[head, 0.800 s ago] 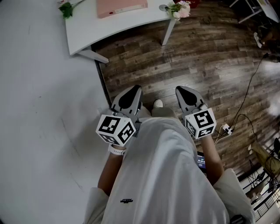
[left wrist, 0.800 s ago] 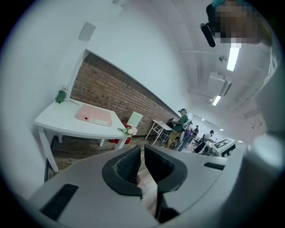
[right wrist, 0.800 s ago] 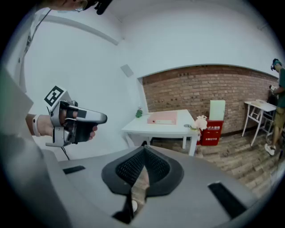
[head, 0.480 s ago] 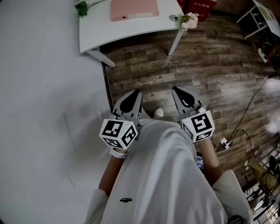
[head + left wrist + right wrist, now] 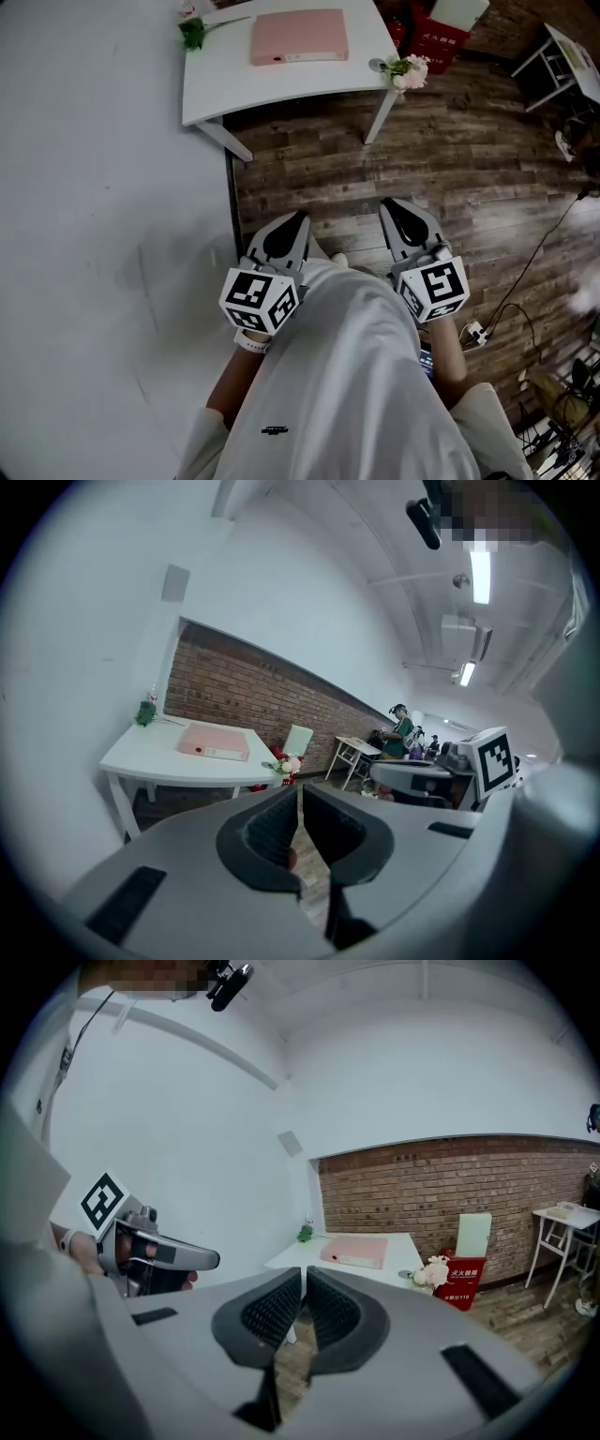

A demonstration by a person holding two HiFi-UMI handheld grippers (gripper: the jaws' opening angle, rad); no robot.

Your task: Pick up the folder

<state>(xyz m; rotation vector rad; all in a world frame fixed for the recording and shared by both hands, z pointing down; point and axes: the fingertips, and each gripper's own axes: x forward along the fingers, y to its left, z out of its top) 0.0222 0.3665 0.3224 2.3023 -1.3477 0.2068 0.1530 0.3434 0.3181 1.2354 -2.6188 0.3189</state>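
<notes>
pink folder [image 5: 298,37] lies flat on the white surface [image 5: 225,89] by the wall, spine toward the person, well apart from both tools. left tool [image 5: 292,225] & right tool [image 5: 398,214] are held side by side at the person's waist over the wood floor [image 5: 487,159], tips toward the surface. each has jaws pressed together w/ nothing btwn them. green sprig [image 5: 192,33] sits at the surface's far-left corner, pale flower bunch [image 5: 408,70] at its right corner, red box [image 5: 436,37] on the floor nearby.
</notes>
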